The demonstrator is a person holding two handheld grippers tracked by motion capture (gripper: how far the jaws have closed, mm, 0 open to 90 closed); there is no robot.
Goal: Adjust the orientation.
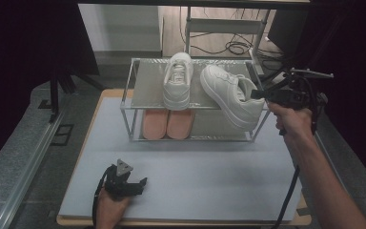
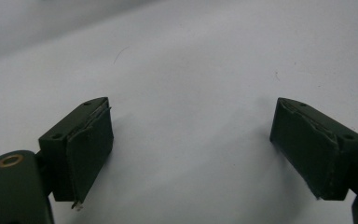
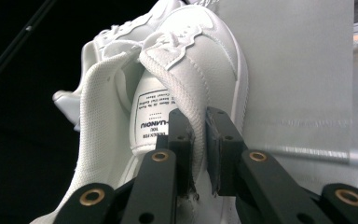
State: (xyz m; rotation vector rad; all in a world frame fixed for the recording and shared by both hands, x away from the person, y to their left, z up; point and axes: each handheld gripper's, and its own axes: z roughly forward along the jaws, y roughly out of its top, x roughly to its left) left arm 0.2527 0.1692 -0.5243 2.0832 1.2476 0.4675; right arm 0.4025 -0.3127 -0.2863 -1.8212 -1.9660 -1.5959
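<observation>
The white sneaker (image 1: 231,98) in my right tongs (image 1: 256,94) looks light but bulky: a stiff rubber sole under a soft, padded upper that gives where I squeeze it. I have it by the heel collar, one jaw inside the opening next to the printed label (image 3: 153,119) and one outside, pressed together on the padded rim. That hold is secure enough for a light shoe, I judge, but it lets the long toe end swing and sag. The sneaker hangs tilted at the right end of the rack's top shelf (image 1: 147,81), toe over the shelf and pointing at the other white sneaker (image 1: 178,79) that already lies there; a pink pair (image 1: 167,123) sits on the shelf below. My right forearm reaches up from the lower right, wrist level with the top shelf. My left tongs (image 1: 140,183) rest low over the tabletop (image 1: 209,181) near its front edge, jaws spread wide with nothing between them.
</observation>
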